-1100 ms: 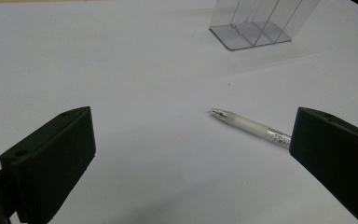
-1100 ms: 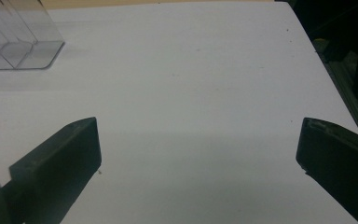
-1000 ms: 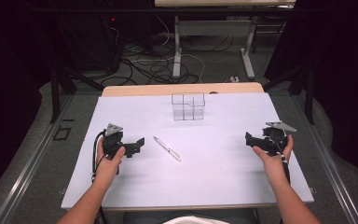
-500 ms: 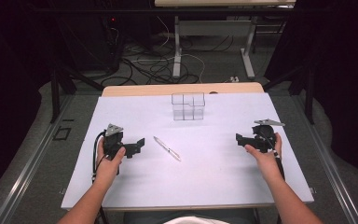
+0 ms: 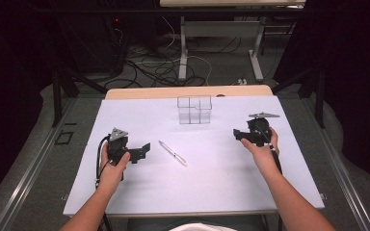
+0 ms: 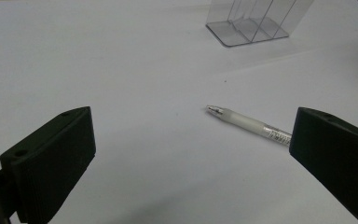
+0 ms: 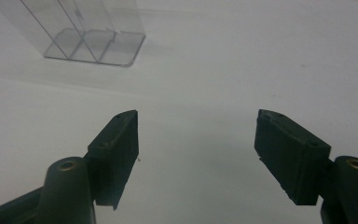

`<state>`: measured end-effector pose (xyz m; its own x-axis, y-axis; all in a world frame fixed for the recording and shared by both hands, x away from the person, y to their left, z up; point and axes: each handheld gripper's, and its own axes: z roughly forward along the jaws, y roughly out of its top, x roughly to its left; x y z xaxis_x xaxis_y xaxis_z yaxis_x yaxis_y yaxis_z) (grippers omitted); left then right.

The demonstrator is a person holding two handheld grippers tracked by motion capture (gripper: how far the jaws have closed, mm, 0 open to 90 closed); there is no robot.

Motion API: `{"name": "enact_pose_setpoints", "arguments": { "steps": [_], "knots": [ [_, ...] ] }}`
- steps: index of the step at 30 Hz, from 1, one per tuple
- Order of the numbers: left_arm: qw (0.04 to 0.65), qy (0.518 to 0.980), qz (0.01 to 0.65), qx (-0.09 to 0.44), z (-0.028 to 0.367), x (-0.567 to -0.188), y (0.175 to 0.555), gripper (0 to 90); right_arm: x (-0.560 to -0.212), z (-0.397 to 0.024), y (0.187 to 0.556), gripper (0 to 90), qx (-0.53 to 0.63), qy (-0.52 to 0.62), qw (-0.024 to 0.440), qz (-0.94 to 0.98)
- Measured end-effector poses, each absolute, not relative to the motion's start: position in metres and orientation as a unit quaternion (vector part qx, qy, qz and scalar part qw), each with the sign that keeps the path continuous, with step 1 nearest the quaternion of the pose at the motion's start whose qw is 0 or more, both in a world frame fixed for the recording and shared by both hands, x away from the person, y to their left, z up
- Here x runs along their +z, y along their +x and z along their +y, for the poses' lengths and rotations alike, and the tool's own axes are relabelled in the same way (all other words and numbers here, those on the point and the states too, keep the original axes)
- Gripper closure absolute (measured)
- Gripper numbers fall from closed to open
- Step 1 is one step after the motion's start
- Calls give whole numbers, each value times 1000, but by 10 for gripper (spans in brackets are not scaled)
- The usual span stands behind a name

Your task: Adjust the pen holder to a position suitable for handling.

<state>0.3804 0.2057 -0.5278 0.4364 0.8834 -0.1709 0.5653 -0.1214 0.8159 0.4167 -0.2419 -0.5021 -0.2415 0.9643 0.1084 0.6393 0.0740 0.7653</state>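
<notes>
While the left gripper (image 5: 142, 150) rests on the white surface (image 5: 212, 192) with its jaws spread wide and nothing between them, the pen (image 5: 172, 153) lies flat just to its right, near the middle and untouched; in the left gripper view the pen (image 6: 249, 125) sits ahead of the jaws, tip toward the camera. Past the pen, toward the back of the surface, stands a clear plastic holder (image 5: 194, 109) with several compartments, empty as far as I can tell. At the right, the right gripper (image 5: 238, 135) hovers well apart from the pen, and its jaws have just been closing with nothing between them, now about half open. My guess is the pen is meant for the holder. A slim, round pen lying flat could roll or skid away if 1 jaw nudges it before the other meets it, and a grip near 1 end may let it swing. The light holder could tip if a gripper or the pen knocks its rim. Nothing stands between either gripper and the pen.
</notes>
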Motion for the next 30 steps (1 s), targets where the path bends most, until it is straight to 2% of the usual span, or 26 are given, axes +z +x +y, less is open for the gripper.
{"name": "enact_pose_setpoints", "arguments": {
  "steps": [14,24,30],
  "knots": [
    [437,728,497,181,206,-528,381,3,-468,-214,444,335,376,549,218,714],
    [434,730,497,178,207,-527,381,3,-454,-197,464,426,353,574,179,717],
    [437,727,498,179,207,-527,382,3,-442,-186,475,461,341,568,192,724]
  ]
}}
